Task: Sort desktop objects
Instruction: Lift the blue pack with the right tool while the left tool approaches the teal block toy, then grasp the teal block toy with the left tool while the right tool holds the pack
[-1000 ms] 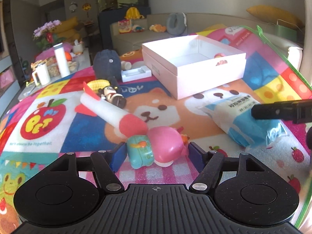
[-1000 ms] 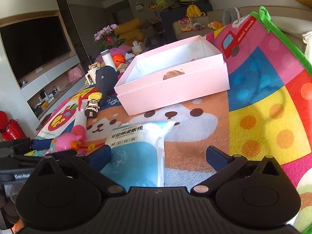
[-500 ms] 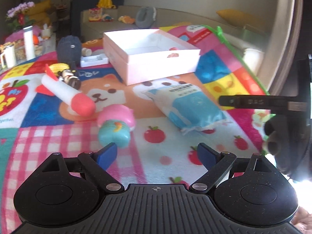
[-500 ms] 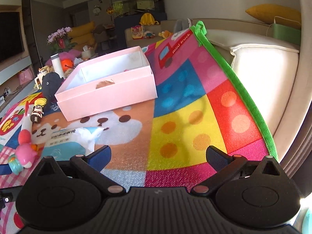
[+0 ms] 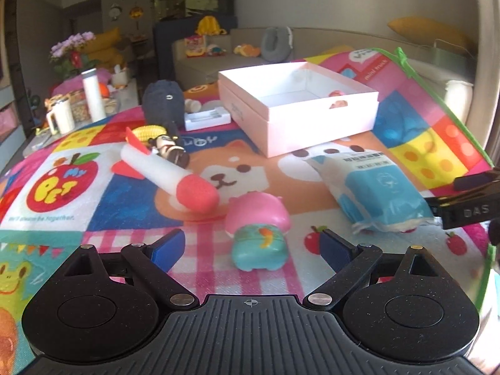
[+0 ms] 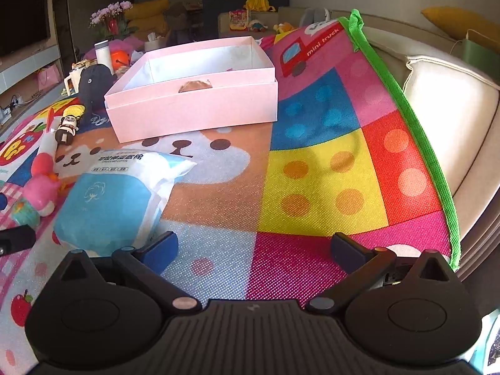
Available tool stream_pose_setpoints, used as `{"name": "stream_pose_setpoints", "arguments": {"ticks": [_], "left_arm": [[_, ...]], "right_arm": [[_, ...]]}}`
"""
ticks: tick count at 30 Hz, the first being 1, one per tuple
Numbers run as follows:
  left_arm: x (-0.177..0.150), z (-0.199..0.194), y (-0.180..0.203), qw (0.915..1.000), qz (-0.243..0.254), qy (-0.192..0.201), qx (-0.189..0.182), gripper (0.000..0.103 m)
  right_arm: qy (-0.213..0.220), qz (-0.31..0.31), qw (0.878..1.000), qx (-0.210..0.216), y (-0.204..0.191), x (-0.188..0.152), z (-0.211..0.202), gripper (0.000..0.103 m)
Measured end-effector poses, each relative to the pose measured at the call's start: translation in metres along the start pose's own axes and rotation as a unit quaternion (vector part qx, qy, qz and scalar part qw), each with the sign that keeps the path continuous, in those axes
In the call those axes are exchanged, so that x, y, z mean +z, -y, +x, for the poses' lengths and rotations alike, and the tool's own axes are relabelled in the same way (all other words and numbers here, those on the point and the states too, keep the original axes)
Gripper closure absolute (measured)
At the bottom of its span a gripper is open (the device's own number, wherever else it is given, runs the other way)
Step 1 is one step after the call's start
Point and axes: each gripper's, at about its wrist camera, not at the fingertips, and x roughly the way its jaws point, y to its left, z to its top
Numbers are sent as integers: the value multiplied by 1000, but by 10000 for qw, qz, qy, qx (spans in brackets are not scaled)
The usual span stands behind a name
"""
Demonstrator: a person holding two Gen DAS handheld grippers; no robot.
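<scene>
Right now the left gripper (image 5: 251, 245), jaws opening and holding nothing, could knock the toy (image 5: 257, 229) aside when closing off-centre.

Bright daylight, glare on the white box (image 5: 300, 115) (fisheye-bent edges, blurred background).

Rocket (image 5: 168, 175) left of pig toy (image 5: 257, 228), box (image 5: 300, 109) behind, packet (image 5: 375, 193) right

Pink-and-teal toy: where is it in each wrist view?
Left wrist: the toy lies low and centre on the mat, just ahead of the left claw.
Right wrist: the toy sits at the far left edge, left of the wipes pack.
Shared landmark: the pink box, behind it in both views.
</scene>
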Motion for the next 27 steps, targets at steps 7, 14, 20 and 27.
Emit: {"name": "stream_pose_setpoints", "arguments": {"ticks": [7, 14, 20, 27], "left_arm": [[-5, 4, -11, 9997, -106, -18, 207, 1], [-12, 8, -7, 9993, -158, -331, -6, 0], [-14, 10, -9, 9990, -236, -387, -51, 0], [-10, 7, -4, 9995, -146, -283, -4, 0]], "right_arm": [[591, 148, 9947, 823, -10, 12, -39, 0], [109, 545, 9895, 1332, -47, 41, 1, 0], [-175, 311, 9905, 1326, -60, 37, 21, 37], [90, 170, 9946, 1018, -43, 22, 2, 44]]}}
